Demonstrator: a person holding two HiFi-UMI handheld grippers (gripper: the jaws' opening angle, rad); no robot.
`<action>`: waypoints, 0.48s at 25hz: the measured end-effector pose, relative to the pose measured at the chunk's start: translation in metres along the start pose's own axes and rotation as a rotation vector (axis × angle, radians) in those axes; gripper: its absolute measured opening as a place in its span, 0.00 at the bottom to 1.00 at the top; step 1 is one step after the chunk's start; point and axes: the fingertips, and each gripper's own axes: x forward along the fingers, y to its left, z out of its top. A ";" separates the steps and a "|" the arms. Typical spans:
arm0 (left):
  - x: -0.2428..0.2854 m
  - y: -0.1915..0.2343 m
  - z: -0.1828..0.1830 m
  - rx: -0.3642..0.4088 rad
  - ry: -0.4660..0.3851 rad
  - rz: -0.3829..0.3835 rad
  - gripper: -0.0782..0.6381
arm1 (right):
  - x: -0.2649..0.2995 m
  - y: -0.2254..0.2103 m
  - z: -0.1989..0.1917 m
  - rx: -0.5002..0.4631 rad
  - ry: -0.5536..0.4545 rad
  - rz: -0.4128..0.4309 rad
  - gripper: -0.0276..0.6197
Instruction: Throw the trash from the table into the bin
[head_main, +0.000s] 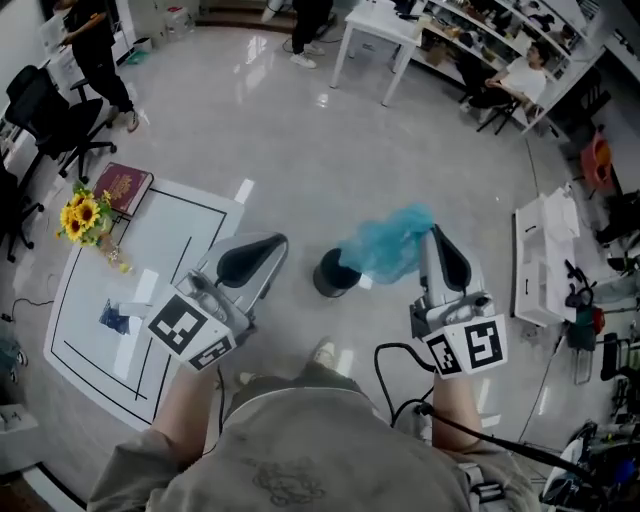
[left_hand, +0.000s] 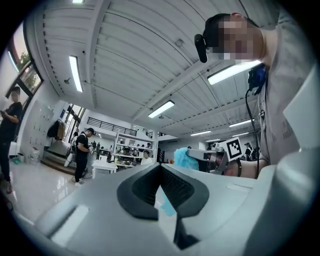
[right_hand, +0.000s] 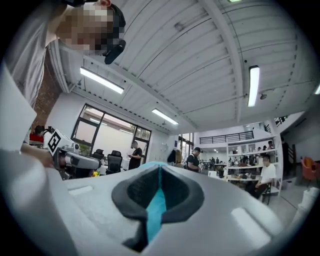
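Observation:
In the head view my right gripper is shut on a crumpled blue plastic bag, which hangs just right of and partly over a small black bin on the floor. The right gripper view shows a blue strip of the bag pinched between the dark pads. My left gripper points at the bin from the left, jaws together. In the left gripper view its tips meet, and a pale blue sliver shows in the gap behind them. The bag is also seen there at right.
A white table at left carries sunflowers, a red book, a blue scrap and a white paper. A black office chair, a white desk, a white machine and several people ring the floor.

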 end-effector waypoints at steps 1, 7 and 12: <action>0.013 -0.005 -0.003 -0.003 0.003 -0.003 0.11 | -0.004 -0.014 -0.003 0.003 0.004 -0.004 0.05; 0.077 -0.022 -0.017 -0.004 0.031 0.008 0.11 | -0.018 -0.082 -0.022 0.022 0.011 -0.009 0.05; 0.114 -0.023 -0.025 0.004 0.055 0.034 0.10 | -0.014 -0.119 -0.036 0.038 0.005 0.011 0.05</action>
